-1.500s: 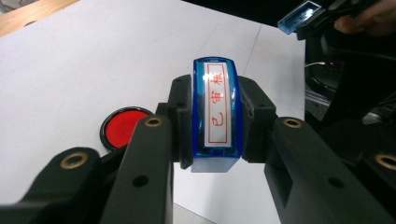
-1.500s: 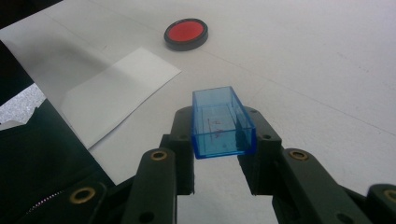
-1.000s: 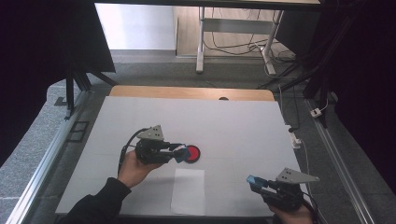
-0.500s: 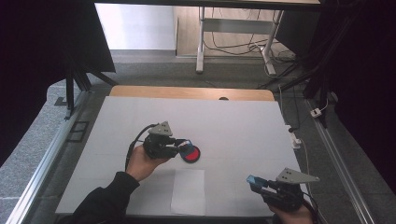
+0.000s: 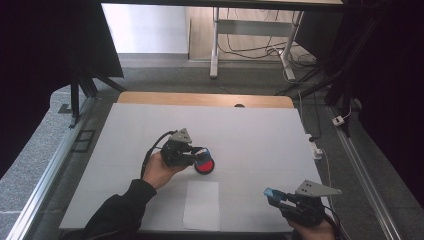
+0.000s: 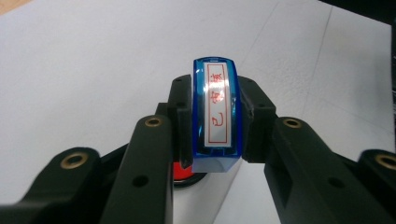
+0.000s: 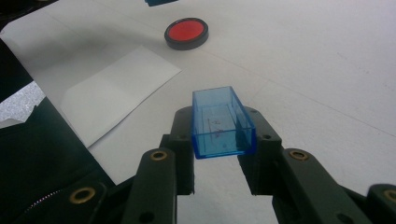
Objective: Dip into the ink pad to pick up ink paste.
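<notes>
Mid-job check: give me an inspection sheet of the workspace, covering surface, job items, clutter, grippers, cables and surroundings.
Surface: white table, wooden strip along its far edge.
Job's things: blue stamp with a red-character label; red ink pad in a black rim; empty blue cap; white paper sheet near the front edge.
Clutter: nothing seen.
Grippers: left gripper shut on the stamp, over the ink pad; whether it touches the pad I cannot tell. Right gripper shut on the cap, near the front right.
Cables: black cable loops from the left gripper; wires on the floor beyond.
Surroundings: dark curtains at both sides, a table frame behind.
</notes>
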A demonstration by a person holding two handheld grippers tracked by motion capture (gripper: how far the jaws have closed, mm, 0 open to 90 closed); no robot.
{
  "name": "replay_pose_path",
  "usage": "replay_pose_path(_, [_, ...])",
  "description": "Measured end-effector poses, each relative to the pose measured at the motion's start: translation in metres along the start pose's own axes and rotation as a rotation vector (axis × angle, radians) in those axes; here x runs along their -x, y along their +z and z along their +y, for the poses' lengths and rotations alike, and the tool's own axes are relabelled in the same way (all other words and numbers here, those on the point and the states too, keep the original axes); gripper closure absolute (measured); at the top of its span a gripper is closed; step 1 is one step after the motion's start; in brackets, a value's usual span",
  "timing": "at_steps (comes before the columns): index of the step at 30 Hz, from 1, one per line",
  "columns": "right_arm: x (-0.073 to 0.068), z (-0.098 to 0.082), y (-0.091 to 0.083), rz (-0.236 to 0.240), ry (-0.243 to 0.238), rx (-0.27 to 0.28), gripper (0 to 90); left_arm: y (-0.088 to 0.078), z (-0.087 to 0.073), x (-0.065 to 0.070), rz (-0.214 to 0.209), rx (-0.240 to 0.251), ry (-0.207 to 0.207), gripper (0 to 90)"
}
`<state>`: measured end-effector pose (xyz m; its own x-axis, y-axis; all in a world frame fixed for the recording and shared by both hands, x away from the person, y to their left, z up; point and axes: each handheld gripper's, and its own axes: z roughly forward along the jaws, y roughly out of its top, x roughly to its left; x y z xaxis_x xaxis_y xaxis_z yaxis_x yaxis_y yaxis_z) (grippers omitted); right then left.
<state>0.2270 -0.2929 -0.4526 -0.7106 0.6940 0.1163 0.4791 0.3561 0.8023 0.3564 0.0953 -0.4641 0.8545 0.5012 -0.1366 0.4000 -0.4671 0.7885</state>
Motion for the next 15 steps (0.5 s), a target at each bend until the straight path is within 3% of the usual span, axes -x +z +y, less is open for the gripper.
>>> replay_pose_path(7, [0.000, 0.000, 0.000, -0.003, 0.000, -0.001, 68.6, 0.010, -0.002, -0.007, 0.016, -0.014, -0.020, 69.6])
replay_pose_path(15, [0.000, 0.000, 0.000, -0.009, -0.003, -0.009, 68.6, 0.017, -0.005, -0.011, 0.020, -0.028, -0.016, 69.6])
